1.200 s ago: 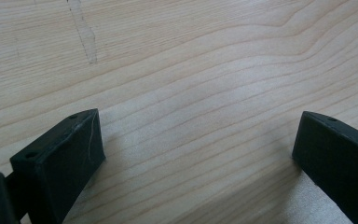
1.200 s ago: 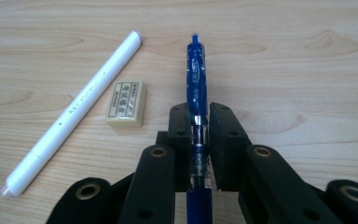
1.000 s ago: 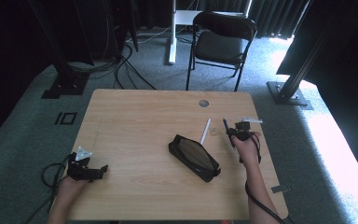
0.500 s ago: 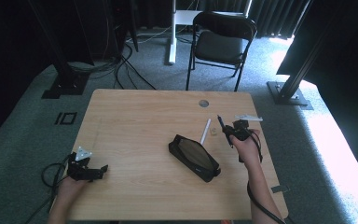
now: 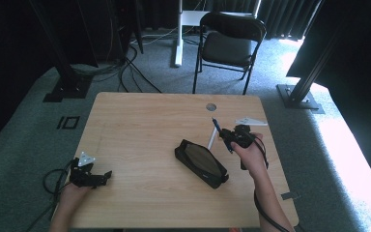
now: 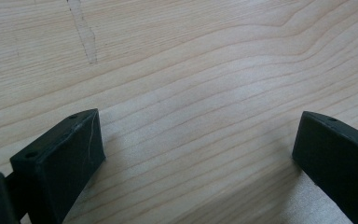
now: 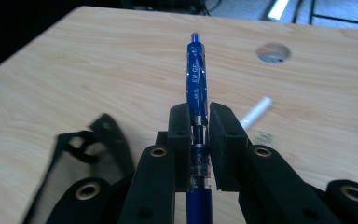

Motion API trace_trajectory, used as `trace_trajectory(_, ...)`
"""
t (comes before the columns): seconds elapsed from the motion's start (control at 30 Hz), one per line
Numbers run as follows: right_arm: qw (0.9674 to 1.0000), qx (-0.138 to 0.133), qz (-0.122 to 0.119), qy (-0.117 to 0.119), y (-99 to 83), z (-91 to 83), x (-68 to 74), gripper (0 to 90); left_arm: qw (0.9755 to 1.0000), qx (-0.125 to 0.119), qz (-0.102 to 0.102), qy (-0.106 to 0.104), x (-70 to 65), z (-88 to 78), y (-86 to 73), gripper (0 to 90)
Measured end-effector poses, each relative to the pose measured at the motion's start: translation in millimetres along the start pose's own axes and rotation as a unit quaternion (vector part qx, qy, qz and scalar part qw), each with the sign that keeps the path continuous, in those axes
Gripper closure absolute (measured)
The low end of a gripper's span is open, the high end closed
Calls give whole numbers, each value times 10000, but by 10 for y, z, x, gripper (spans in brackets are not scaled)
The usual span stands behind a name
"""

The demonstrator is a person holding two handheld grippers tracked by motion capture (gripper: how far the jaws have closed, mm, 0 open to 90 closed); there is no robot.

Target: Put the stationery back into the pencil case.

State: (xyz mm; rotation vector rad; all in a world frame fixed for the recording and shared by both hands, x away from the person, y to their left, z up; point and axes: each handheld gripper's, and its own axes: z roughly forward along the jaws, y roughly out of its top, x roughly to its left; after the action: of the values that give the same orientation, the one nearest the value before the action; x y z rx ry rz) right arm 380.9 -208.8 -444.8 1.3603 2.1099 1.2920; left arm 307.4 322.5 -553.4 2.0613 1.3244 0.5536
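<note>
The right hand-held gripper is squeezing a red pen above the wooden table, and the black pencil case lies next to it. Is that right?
Not quite: the pen is blue, not red. The right gripper view shows the right hand-held gripper shut on a blue gel pen above the light wooden table, and the black zipped pencil case lies beside it.

From high above the near edge we look forward and down on the table [image 5: 140,125]. Each gripper camera skims close over that same wood.

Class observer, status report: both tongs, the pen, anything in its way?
Right tongs shut on blue pen. Left tongs open on table. Black case and white pen below; nothing blocking.
</note>
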Motion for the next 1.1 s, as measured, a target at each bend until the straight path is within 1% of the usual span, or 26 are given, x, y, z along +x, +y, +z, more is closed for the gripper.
trace_trajectory(0.03, 10000, -23, 2, 72, 1, -7, 40, 794, 10000, 0, 0, -1, 0, 0, 0, 21)
trace_trajectory(0.1, 9998, -1, -85, 195, 3, -14, 118, 794, 10000, 0, -1, 0, 0, 0, 0, 21)
trace_trajectory(0.13, 9997, -28, -91, 246, 1, -17, 151, 795, 10000, 0, 0, 0, 0, 0, 0, 21)
trace_trajectory(0.2, 9992, 42, -205, 330, -10, -11, 213, 794, 10000, -1, 0, 0, 0, 0, 0, 21)
trace_trajectory(0.23, 9991, 24, -169, 393, -20, -11, 240, 795, 10000, 1, 1, 0, 0, 0, 0, 21)
trace_trajectory(0.27, 9988, 51, -234, 427, -29, -8, 266, 794, 10000, -2, -2, 0, 0, 0, 0, 21)
trace_trajectory(0.3, 9986, 80, -274, 448, -38, -6, 289, 794, 10000, -2, -2, 1, 0, 0, 0, 21)
trace_trajectory(0.33, 9984, 59, -242, 512, -47, -9, 313, 795, 10000, -2, -2, 0, 0, 0, 0, 21)
trace_trajectory(0.4, 9973, 152, -388, 599, -60, -2, 362, 794, 10000, -2, -3, 1, 0, 0, 0, 21)
trace_trajectory(0.43, 9970, 153, -419, 626, -66, 6, 380, 795, 10000, -2, -3, 0, -1, 0, 0, 21)
trace_trajectory(0.47, 9962, 247, -491, 675, -70, 16, 395, 794, 10000, -1, -3, 0, -1, 0, 0, 21)
trace_trajectory(0.5, 9962, 247, -491, 675, -70, 16, 395, 794, 10000, -1, -3, 0, -1, 0, 0, 21)
trace_trajectory(0.53, 9958, 268, -480, 734, -77, 29, 406, 794, 10000, -2, -4, 0, -1, 0, 0, 21)
trace_trajectory(0.57, 9942, 409, -633, 764, -91, 58, 440, 795, 10000, -2, -4, 0, -1, 0, 0, 21)
trace_trajectory(0.6, 9939, 419, -671, 774, -100, 73, 456, 795, 10000, -2, -2, 0, 0, 0, 0, 21)
trace_trajectory(0.67, 9918, 526, -794, 855, -113, 101, 485, 795, 10000, -2, -3, 1, 0, 0, 0, 21)
trace_trajectory(0.7, 9913, 526, -828, 879, -117, 113, 496, 795, 10000, -2, -3, 0, 0, 0, 0, 21)
trace_trajectory(0.77, 9897, 625, -923, 903, -122, 142, 505, 794, 10000, -2, -3, 0, 0, 0, 0, 21)
trace_trajectory(0.8, 9894, 631, -922, 924, -124, 156, 506, 795, 10000, -1, -1, 0, 0, 0, 0, 21)
trace_trajectory(0.87, 9867, 795, -1054, 945, -136, 186, 512, 794, 10000, -1, -1, 0, 0, 0, 0, 21)
trace_trajectory(0.9, 9864, 827, -1060, 942, -144, 199, 521, 795, 10000, 0, 0, -1, 0, 0, 0, 21)
trace_trajectory(0.93, 9844, 928, -1144, 964, -153, 211, 531, 794, 10000, -1, -1, -1, 0, 0, 0, 21)
trace_trajectory(0.97, 9833, 987, -1187, 966, -161, 223, 543, 794, 10000, -1, 0, -1, 0, 0, 0, 21)
trace_trajectory(1.0, 9829, 1001, -1210, 961, -168, 236, 549, 795, 10000, 0, -2, -1, 0, 0, 0, 21)
trace_trajectory(1.07, 9807, 1118, -1275, 972, -180, 260, 561, 794, 10000, -1, -1, -1, 0, 0, 0, 21)
trace_trajectory(1.1, 9812, 1138, -1235, 953, -184, 272, 563, 794, 10000, -1, 0, 0, 0, 0, 0, 21)
